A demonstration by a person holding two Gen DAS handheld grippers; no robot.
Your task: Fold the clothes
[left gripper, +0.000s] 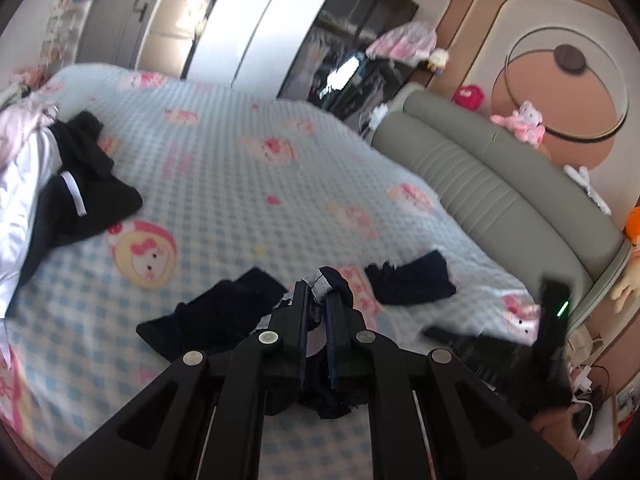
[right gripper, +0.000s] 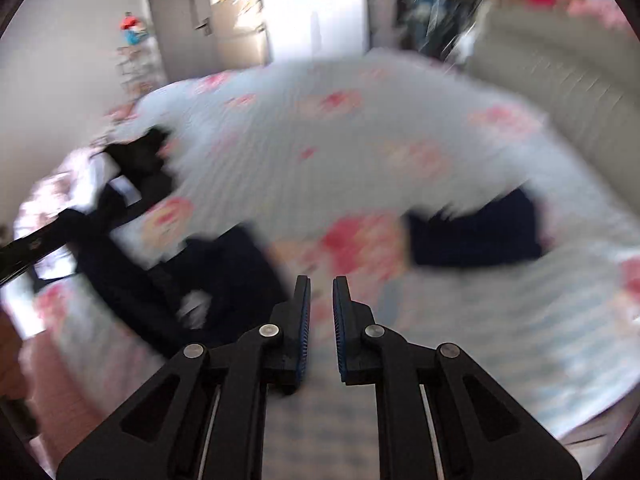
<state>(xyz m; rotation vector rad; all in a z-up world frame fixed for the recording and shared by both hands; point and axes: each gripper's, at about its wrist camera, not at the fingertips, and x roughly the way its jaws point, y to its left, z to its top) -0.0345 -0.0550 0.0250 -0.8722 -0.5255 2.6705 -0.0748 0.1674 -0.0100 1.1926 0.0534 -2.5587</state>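
A small navy garment [left gripper: 329, 280] with pale dotted trim is hanging bunched between the left gripper's [left gripper: 319, 290] fingers. Another dark piece [left gripper: 224, 316] is lying crumpled at its nine o'clock, and a folded navy piece [left gripper: 412, 278] is sitting at three o'clock.

on the bed [left gripper: 224, 168], a pile of clothes [left gripper: 76, 188] is seen at the left edge of the frame. a garment [left gripper: 216, 316] lies at lower centre, another garment [left gripper: 412, 280] to its right. the headboard [left gripper: 492, 200] is set along the right, a wardrobe [left gripper: 348, 36] at the top behind the bed.
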